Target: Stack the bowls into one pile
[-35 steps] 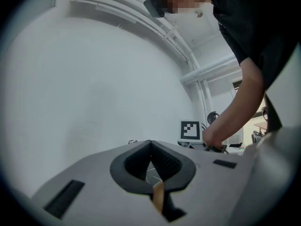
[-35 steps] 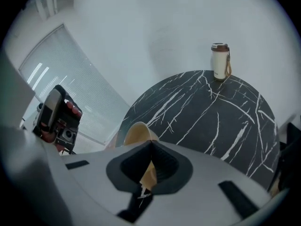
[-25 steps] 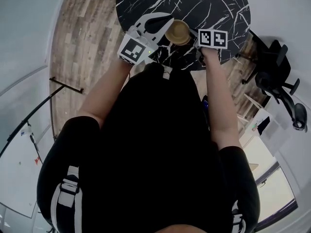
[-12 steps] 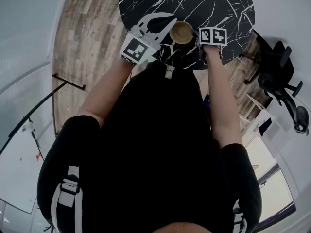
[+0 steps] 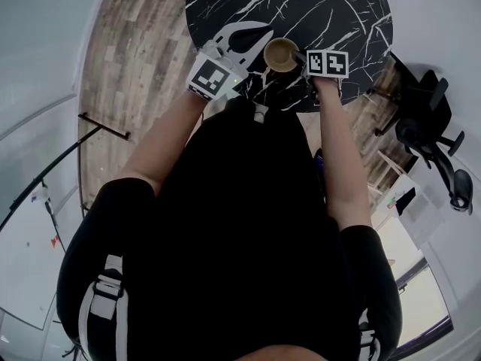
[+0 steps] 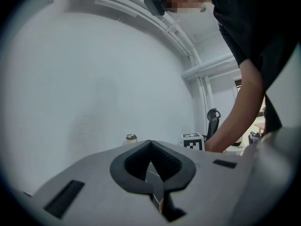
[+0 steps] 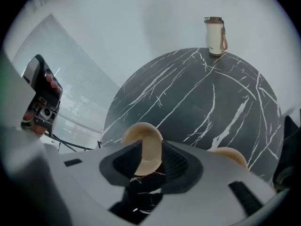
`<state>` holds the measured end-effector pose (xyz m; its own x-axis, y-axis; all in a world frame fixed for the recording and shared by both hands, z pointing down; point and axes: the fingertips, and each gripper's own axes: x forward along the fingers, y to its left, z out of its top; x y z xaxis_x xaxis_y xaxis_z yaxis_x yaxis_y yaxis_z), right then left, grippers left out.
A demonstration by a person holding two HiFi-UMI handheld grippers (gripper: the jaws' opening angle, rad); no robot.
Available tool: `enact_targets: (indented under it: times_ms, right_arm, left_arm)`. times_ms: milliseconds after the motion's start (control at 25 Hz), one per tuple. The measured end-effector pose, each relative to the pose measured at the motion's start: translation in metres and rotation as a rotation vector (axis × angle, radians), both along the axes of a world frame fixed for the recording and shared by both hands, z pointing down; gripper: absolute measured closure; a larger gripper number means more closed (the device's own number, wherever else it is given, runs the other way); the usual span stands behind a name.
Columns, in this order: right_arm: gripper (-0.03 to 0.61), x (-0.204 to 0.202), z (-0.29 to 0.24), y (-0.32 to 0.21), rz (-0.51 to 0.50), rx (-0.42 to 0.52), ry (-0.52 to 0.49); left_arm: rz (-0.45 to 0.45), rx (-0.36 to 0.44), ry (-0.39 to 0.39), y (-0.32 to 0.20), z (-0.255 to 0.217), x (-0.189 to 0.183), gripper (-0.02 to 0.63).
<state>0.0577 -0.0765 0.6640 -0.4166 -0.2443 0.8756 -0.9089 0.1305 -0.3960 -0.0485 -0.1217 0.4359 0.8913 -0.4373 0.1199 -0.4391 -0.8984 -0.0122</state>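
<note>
The right gripper (image 7: 149,149) points steeply down at the black marble table (image 7: 197,93). Its jaws have just been opening and now stand apart, with the rim of a tan bowl (image 7: 141,136) between the pads, which no longer clamp it. In the head view this bowl sits mouth up near the table's near edge, just beside the right gripper's marker cube. A second tan bowl (image 7: 229,155) shows just to the right of it, mostly hidden behind the gripper's body. A pale drink bottle (image 7: 215,29) stands at the far edge of the table, well apart from the bowls. The left gripper (image 6: 150,146) is held about level beside the bowl, its jaws together with nothing between them.
</note>
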Motion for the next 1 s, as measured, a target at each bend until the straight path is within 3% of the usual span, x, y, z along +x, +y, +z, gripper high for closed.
enact_targets:
  times_ms: [440,1000]
  right_arm:
    - [0.372,0.064,-0.043,0.006,0.051,0.121,0.066]
    - [0.336,0.145,-0.008,0.051,0.128,0.082,0.164]
  left_arm:
    - [0.076,-0.007,0.006,0.008,0.002,0.049,0.609]
    - [0.201,-0.041,-0.021,0.036,0.019,0.121,0.609]
